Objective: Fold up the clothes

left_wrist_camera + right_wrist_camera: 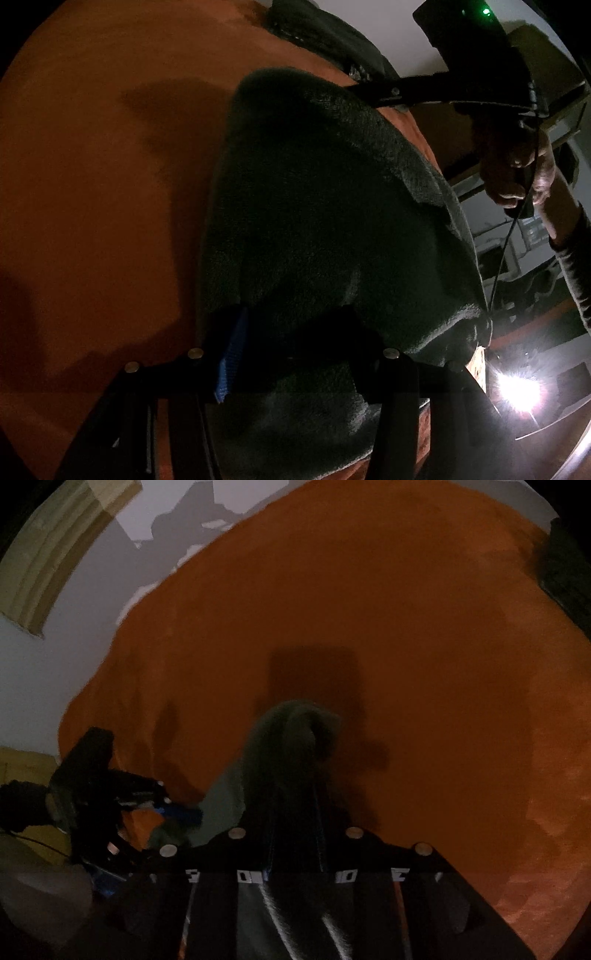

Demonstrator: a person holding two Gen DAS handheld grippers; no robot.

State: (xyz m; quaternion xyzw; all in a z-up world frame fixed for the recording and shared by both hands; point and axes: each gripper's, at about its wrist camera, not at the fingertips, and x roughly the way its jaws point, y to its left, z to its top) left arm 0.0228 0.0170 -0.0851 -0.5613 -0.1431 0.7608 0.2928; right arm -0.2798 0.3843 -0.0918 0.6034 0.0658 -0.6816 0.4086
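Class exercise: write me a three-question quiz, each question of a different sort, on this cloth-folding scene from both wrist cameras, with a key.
1. True or false: the cloth is bright yellow.
2. Multiple choice: the cover under the cloth is A) orange, B) white, C) blue.
3. Short answer: what does the right gripper hold between its fingers?

Key:
1. False; it is dark grey-green.
2. A.
3. A bunched fold of the cloth, which sticks out past the fingertips. The left gripper also has cloth between its fingers.

Bare orange cover (424, 627) beyond towel (291, 731)
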